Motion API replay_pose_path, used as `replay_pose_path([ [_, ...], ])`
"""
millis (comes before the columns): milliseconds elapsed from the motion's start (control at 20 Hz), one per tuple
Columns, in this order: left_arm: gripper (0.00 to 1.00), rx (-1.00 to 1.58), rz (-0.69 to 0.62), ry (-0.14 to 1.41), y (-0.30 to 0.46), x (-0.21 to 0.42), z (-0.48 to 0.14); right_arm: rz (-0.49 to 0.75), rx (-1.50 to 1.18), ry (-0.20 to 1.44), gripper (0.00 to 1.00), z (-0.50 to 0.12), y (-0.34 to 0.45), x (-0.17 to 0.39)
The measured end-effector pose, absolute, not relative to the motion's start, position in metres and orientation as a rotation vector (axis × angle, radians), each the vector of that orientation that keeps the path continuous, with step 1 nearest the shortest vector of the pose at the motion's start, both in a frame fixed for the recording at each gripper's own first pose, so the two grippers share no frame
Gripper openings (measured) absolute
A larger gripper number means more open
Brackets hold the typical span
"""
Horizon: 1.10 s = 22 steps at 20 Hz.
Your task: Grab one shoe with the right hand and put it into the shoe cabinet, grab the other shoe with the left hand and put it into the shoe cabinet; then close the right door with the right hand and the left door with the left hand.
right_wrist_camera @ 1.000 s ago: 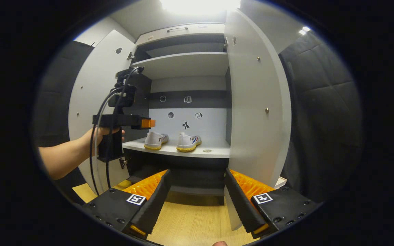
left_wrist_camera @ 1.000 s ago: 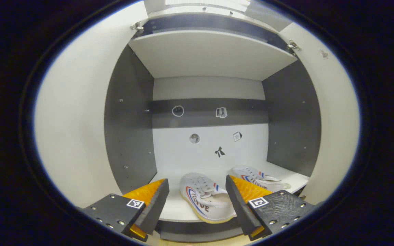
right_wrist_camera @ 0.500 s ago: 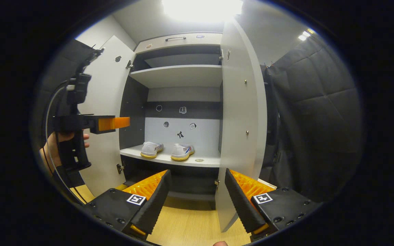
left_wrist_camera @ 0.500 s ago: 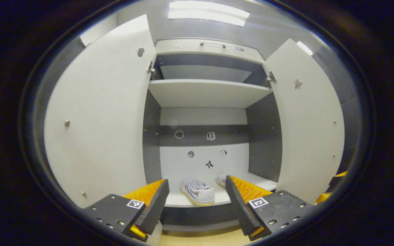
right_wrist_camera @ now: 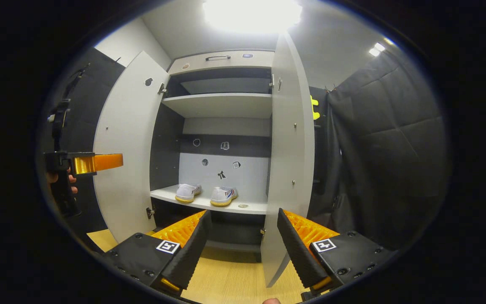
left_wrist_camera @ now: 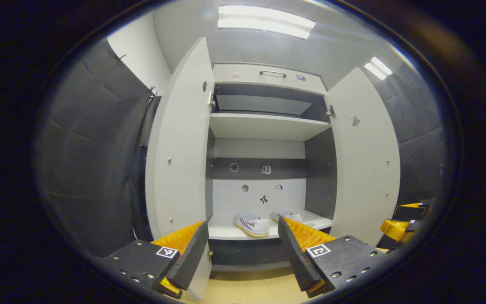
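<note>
Two white shoes stand side by side on the lower shelf of the open shoe cabinet: the left shoe [left_wrist_camera: 251, 224] [right_wrist_camera: 187, 192] and the right shoe [left_wrist_camera: 287, 216] [right_wrist_camera: 223, 196]. Both white doors hang open, the left door [left_wrist_camera: 179, 160] [right_wrist_camera: 129, 147] and the right door [left_wrist_camera: 367, 169] [right_wrist_camera: 289, 169]. My left gripper [left_wrist_camera: 243, 221] is open and holds nothing, well back from the shelf. A hand [right_wrist_camera: 59, 179] holds this left gripper [right_wrist_camera: 95, 162] out in front of the left door. My right gripper [right_wrist_camera: 243, 213] is open and holds nothing, beside the right door's edge.
An upper shelf [left_wrist_camera: 268, 124] and a top drawer with a handle [left_wrist_camera: 272, 74] sit above the shoes. Light wooden floor [right_wrist_camera: 234, 278] lies before the cabinet. Black padded walls [right_wrist_camera: 386, 147] flank it. The right gripper [left_wrist_camera: 403, 219] shows at the far right, low.
Both grippers have drawn back from the cabinet, the left one out of the shelf opening. The shoes look smaller and have not moved. Both doors stand as before.
</note>
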<state>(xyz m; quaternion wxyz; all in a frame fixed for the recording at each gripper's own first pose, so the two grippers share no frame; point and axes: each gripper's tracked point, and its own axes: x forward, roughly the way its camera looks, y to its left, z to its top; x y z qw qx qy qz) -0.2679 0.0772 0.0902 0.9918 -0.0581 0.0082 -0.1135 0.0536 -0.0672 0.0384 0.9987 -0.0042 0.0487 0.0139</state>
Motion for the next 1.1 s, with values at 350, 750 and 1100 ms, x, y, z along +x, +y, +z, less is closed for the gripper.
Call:
replay_pose_path([
  [350,0.93,-0.086,-0.167,0.028,0.120,-0.310,0.087,-0.024,-0.030,0.083,0.98,0.059,-0.090,0.043],
  [750,0.93,-0.058,-0.130,0.044,0.145,-0.329,0.089,-0.224,-0.049,0.079,0.98,0.074,-0.166,0.033],
  [1100,0.93,-0.038,-0.087,0.056,0.162,-0.334,0.084,-0.451,-0.049,0.082,0.98,0.080,-0.231,0.042],
])
